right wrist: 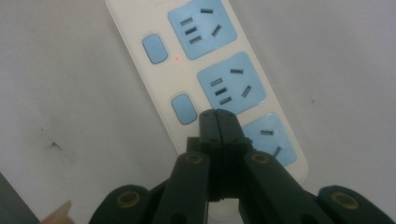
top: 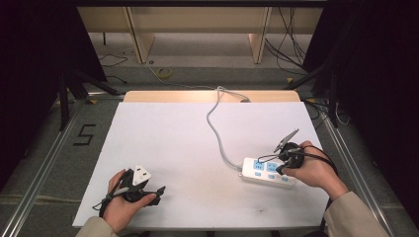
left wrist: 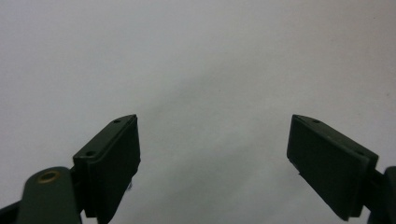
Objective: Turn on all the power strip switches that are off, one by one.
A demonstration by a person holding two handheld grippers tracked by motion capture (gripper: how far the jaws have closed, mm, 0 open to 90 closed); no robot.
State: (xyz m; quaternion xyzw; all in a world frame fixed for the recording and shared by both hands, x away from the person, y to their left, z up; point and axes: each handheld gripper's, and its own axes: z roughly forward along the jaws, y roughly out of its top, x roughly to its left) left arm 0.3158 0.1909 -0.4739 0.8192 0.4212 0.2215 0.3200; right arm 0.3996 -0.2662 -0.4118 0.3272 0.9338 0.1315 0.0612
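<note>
A white power strip (top: 267,172) with three blue sockets and blue switch buttons lies on the right of the white table (top: 168,138). My right gripper (top: 280,169) hangs over it, held by a hand. In the right gripper view its jaws are pressed together with nothing between them. The right gripper (right wrist: 217,116) ends just above the power strip (right wrist: 159,84), between the middle switch (right wrist: 183,108) and the middle socket (right wrist: 232,84). A small red light (right wrist: 176,59) glows beside the first switch. My left gripper (top: 158,195) rests at the table's near left. In its own view the left gripper (left wrist: 215,140) stands wide open over bare white surface.
The strip's grey cable (top: 217,133) runs across the table to its far edge and drops off. A dark scuff (right wrist: 53,147) marks the surface left of the strip. Black curtains and stands flank the table, and a "5" (top: 85,134) is taped on the floor at left.
</note>
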